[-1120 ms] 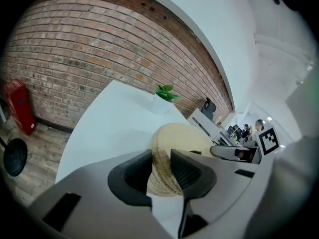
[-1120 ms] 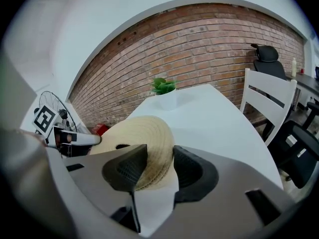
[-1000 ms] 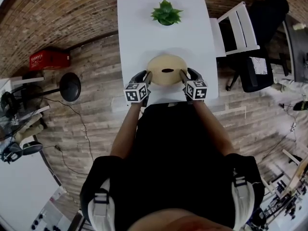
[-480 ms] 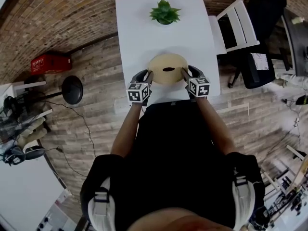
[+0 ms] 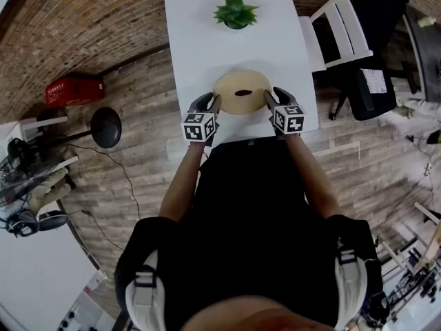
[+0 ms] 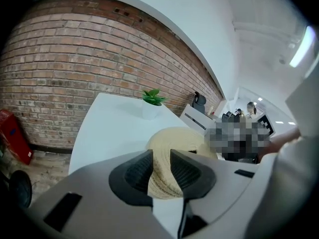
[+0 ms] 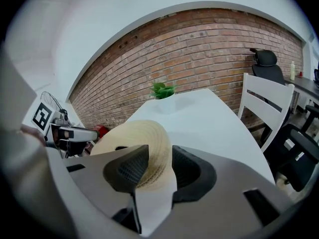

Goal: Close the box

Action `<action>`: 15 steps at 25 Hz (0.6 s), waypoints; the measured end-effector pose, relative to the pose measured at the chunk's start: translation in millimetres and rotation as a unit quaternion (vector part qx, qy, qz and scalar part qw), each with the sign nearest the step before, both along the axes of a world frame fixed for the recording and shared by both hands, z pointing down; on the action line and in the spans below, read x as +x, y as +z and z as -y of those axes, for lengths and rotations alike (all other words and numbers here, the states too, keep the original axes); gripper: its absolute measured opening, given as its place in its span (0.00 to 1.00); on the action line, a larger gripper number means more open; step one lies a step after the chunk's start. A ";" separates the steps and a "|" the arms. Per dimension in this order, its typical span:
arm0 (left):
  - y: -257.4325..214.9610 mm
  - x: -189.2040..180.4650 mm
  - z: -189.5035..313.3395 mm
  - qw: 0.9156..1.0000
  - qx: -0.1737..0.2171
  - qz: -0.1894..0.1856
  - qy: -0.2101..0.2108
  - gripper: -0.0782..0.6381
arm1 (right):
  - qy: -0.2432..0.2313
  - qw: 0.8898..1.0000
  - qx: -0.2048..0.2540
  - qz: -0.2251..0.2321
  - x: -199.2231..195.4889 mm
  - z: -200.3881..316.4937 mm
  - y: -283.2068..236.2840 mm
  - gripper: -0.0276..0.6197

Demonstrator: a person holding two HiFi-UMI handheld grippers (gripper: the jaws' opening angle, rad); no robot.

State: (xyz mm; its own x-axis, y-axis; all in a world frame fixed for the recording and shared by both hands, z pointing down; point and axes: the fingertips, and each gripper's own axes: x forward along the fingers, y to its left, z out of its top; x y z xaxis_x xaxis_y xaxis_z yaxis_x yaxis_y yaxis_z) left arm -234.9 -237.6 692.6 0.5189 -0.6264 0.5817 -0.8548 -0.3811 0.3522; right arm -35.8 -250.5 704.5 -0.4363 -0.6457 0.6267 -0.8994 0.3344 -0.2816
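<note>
Left claw (image 5: pixel 212 104) pinching rim of round straw-coloured woven box (image 5: pixel 241 81), likely holding it steady. Box sitting on white table (image 5: pixel 207 26) between both claws. Right claw (image 5: pixel 270 100) closing, other rim between jaws, not squeezing yet.

I see one box (image 5: pixel 241 92), round and low, woven from pale straw-coloured coils, with a gently domed top. A dark oval opening sits in the middle of that top. The box rests flat and upright on the white table (image 5: pixel 207 19), close to the table's near edge and roughly centred across its width. From the left gripper view (image 6: pixel 174 136) and the right gripper view (image 7: pixel 139 136) its ribbed, coiled rim shows. I cannot make out a lid seam.
</note>
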 end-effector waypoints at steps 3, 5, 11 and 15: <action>-6.8 0.6 -1.4 1.000 0.009 0.003 0.005 0.27 | -0.004 1.000 0.010 -0.008 1.7 -1.8 -5.4 0.22; -12.4 1.7 -2.6 1.000 0.014 0.000 0.009 0.26 | -0.005 1.000 0.022 -0.015 3.0 -2.1 -9.9 0.19; -29.8 0.5 -2.1 0.999 0.034 -0.010 0.013 0.23 | -0.008 0.997 0.074 -0.028 0.6 -3.9 -35.9 0.09; -35.9 -1.7 -1.1 0.999 0.043 -0.008 0.014 0.19 | -0.030 0.996 0.082 -0.021 -6.9 -8.6 -44.8 0.04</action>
